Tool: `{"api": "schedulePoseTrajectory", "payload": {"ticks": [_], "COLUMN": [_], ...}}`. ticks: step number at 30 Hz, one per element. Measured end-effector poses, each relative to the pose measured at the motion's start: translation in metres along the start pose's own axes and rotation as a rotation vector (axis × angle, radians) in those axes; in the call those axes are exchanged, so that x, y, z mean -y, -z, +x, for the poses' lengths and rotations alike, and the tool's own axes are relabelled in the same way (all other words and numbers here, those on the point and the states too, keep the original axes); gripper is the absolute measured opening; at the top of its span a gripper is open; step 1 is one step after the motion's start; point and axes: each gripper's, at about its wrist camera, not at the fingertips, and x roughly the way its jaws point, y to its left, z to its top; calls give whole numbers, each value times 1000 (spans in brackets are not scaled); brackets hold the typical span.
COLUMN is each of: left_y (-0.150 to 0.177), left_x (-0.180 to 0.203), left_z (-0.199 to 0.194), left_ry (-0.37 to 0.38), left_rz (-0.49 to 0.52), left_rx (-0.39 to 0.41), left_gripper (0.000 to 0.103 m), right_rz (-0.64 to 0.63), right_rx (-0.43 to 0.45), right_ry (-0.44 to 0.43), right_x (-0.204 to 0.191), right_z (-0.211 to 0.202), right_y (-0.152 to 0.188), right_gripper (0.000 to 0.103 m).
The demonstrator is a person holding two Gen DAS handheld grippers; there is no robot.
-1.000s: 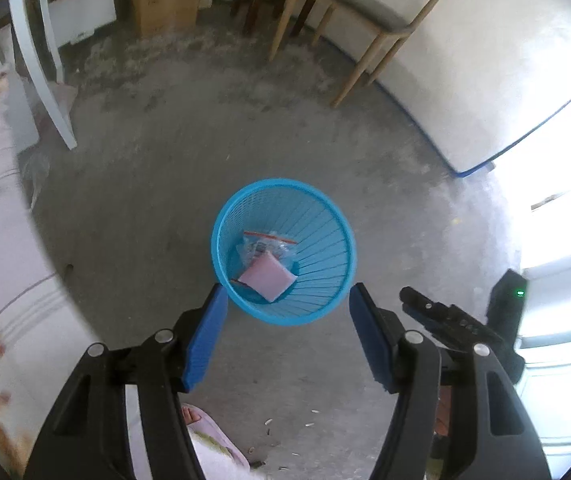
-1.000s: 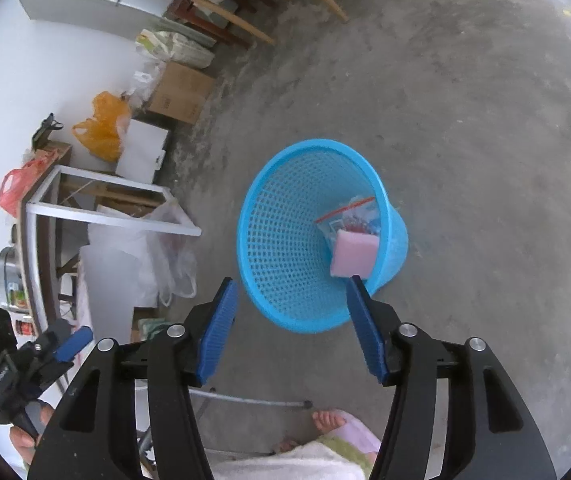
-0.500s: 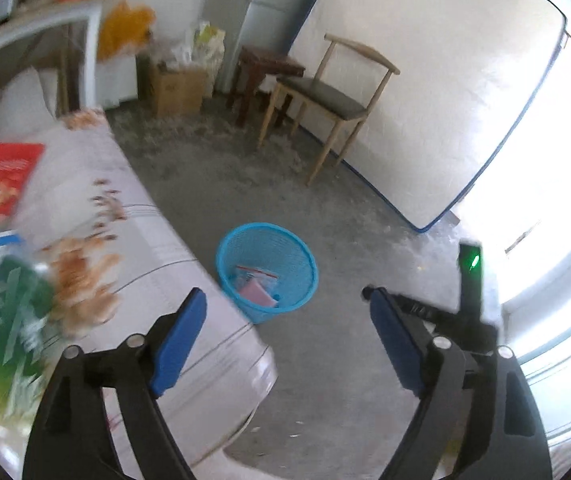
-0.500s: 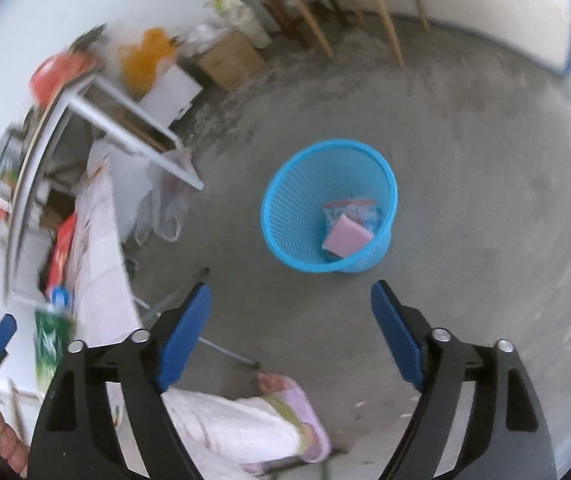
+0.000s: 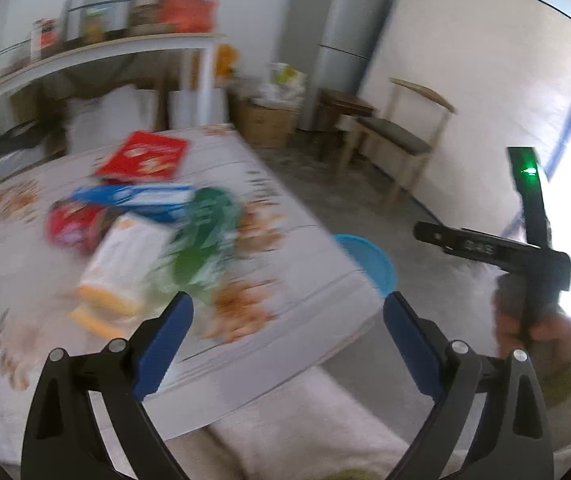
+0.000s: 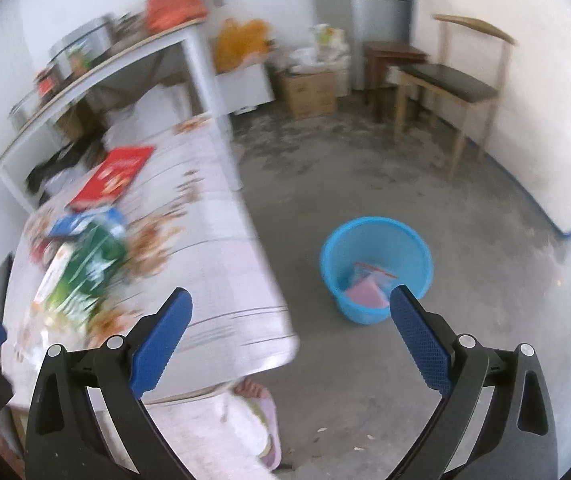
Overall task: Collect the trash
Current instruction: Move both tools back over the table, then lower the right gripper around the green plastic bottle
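Both grippers, left [image 5: 287, 314] and right [image 6: 289, 312], swing up, jaws apart and empty; blue basket [image 6: 377, 242] mid-right holds a pink packet [image 6: 366, 293].

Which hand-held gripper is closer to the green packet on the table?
Left. The left hand-held gripper hangs just short of the green packet, open. The right hand-held gripper is out past the table edge, nearer the blue bin.

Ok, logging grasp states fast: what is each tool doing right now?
Left tool: open, holding nothing.
Right tool: open, holding nothing.
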Motion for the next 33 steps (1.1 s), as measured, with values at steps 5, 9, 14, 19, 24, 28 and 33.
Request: {"api": "schedulePoseTrajectory", "payload": {"ticks": [5, 9, 14, 19, 24, 28, 33], "left_y": [16, 23, 44, 60, 61, 59, 53], "left_x": [-47, -66, -81, -87, -93, -102, -116], "left_z": [-15, -23, -33, -26, -32, -38, -42], "left_ry": [-41, -81, -41, 23, 31, 68, 101], "left_rz": [-119, -151, -272, -333, -341, -365, -376], "left_rx": [18, 29, 21, -62, -47, -4, 38], "left_gripper": [94, 95, 97, 97, 97, 97, 97], "right_rz": [-213, -234, -240, -189, -70, 98, 225], "right_rx": [-8, -19, -6, -11, -94, -203, -282], "right_ry": [28, -47, -119, -171, -232, -317, -416], "right_x": [-67, -101, -133, -142, -138, -128, -133], "right_z": [5, 10, 14, 17, 31, 53, 71], "right_y": [-1, -8, -12, -17, -21, -21, -19], "right_gripper": [95, 95, 95, 95, 95, 95, 95]}}
